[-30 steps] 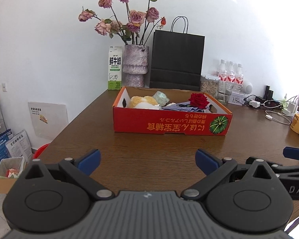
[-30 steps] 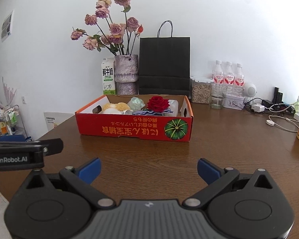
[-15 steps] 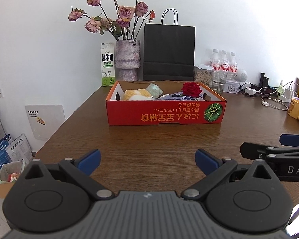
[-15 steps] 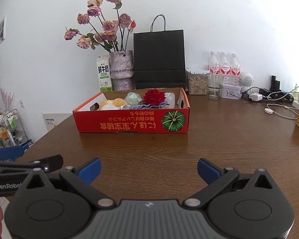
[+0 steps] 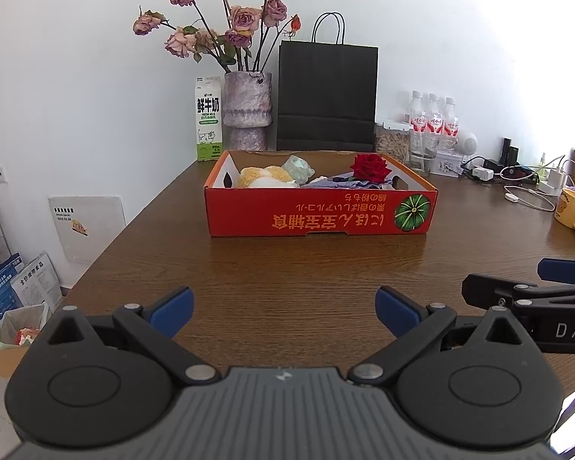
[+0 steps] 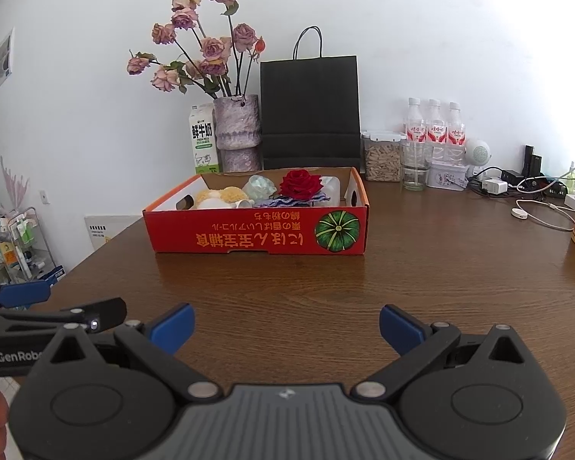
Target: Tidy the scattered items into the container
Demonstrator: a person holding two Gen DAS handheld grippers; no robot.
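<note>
Grippers pulled back, box looks full

Box and grippers have drawn apart over the last second: the red cardboard box (image 5: 320, 211) sat closer and more to the right in our left wrist view, and now it lies farther off, near the middle of the wooden table (image 5: 287, 268). We hold the left gripper (image 5: 283, 308) with its jaws apart and empty, and the right gripper (image 6: 285, 324) likewise spread wide with nothing between its pads. Inside the box we see a red rose (image 6: 301, 184), a yellow and white plush toy (image 5: 266, 177) and a pale green item (image 5: 299, 165) lying together. No loose items show on the bare table between us and the box, so we judge the tidying is finished or nearly so.
</note>
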